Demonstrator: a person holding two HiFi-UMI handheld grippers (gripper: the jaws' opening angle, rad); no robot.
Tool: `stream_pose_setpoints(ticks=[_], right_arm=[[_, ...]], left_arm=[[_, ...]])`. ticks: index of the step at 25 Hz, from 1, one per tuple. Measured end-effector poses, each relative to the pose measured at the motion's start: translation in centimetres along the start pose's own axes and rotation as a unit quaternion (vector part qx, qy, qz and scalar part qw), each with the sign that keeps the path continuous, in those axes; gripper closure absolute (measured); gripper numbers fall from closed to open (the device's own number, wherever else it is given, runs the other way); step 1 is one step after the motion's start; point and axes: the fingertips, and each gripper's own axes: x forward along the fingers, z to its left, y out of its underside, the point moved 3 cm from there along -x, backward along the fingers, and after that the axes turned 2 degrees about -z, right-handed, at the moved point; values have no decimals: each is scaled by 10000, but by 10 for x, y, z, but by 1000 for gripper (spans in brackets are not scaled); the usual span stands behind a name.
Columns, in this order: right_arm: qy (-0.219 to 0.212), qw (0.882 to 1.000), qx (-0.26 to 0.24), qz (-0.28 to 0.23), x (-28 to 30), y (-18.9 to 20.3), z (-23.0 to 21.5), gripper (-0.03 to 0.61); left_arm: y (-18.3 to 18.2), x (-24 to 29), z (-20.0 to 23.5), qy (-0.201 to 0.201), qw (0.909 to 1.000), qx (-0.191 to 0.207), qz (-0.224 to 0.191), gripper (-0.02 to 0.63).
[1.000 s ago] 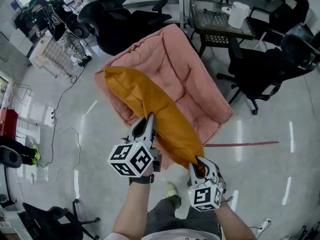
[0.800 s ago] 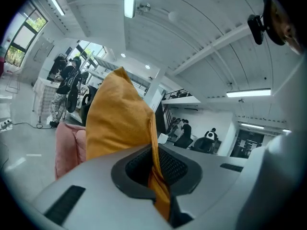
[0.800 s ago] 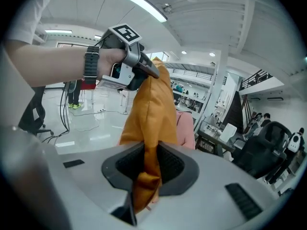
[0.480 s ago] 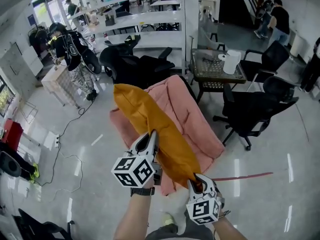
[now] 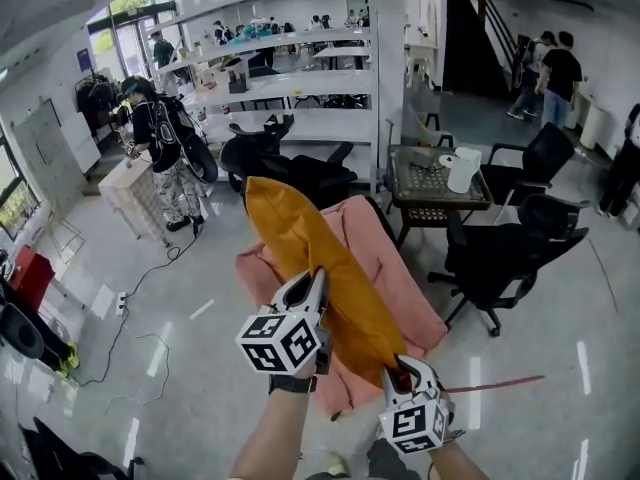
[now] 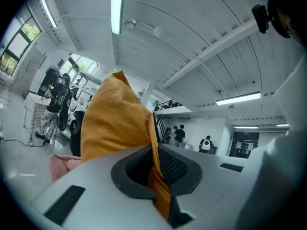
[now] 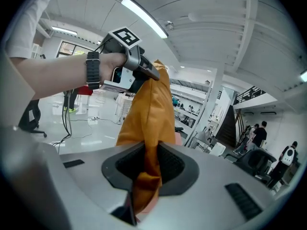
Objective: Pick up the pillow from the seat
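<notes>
Holding the orange pillow (image 5: 310,258) aloft at the centre of the head view, a person gripped it with both tools, the fabric rising from the lower middle of the frame to a peak near the upper middle. The left gripper (image 5: 318,286) was closed tight on a fold along the pillow's left edge; its own view showed orange cloth bunched and pinched between the jaws. The right gripper (image 5: 403,370), low and right of centre, was likewise clamped on the pillow's bottom corner, with cloth squeezed between its jaws and hanging out beneath them.

The pink seat (image 5: 400,268) lay behind and below the pillow, with nothing else visible on the part of its cushion that showed. By the look of it, the pick-up was all but finished: the pillow appeared lifted clear and carried wholly by the two grips, leaving at most the job of bringing it away.

Much remained unclear. The pillow covered the seat's left half, so any gap between the two could not be confirmed from the head view. In the left gripper view the seat was only a pink sliver at the lower left. The marker cubes hid the pillow's lowest edge. Black office chairs (image 5: 500,248) and a small table (image 5: 435,183) stood to the right, and distant figures at the upper left and upper right were too small to make out.
</notes>
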Motion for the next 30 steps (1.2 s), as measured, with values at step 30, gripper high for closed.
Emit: stream_pose_setpoints(ticks=[30], right_arm=[[137, 9997, -73, -191, -6, -45, -9, 503]], left_arm=[[-43, 4, -5, -75, 9998, 157, -102, 583]])
